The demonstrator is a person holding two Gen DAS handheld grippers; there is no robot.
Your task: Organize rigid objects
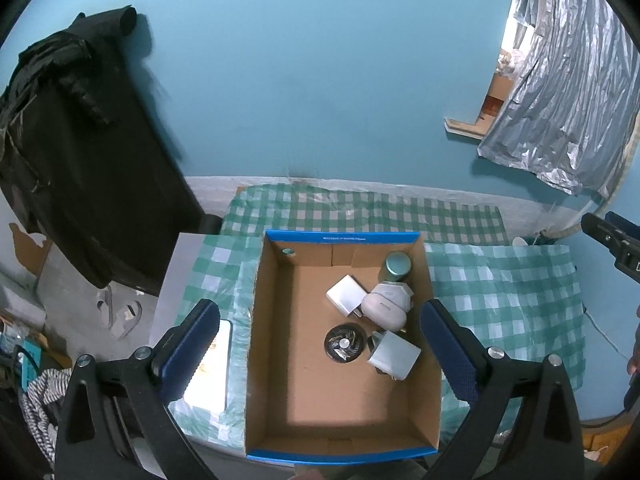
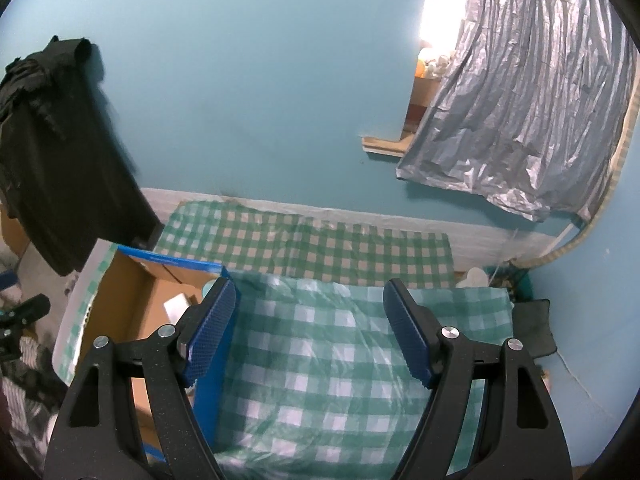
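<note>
An open cardboard box (image 1: 280, 380) with a blue rim sits on the green checked cloth (image 1: 500, 300). Inside it lie two white chargers (image 1: 346, 294) (image 1: 394, 356), a white rounded device (image 1: 386, 308), a teal-lidded jar (image 1: 398, 266) and a round black disc (image 1: 345, 342). My left gripper (image 1: 320, 328) hovers over the box, wide open, nothing between its blue pads. My right gripper (image 2: 310, 324) hangs open over bare checked cloth (image 2: 320, 352) to the right of the box (image 2: 128, 304), and holds nothing.
A black garment (image 1: 80, 160) hangs at the left against the teal wall. A silver foil curtain (image 1: 560, 100) covers a window at the right. Sandals (image 1: 120, 312) and clutter lie on the floor at the left. A white slab (image 1: 212, 372) lies left of the box.
</note>
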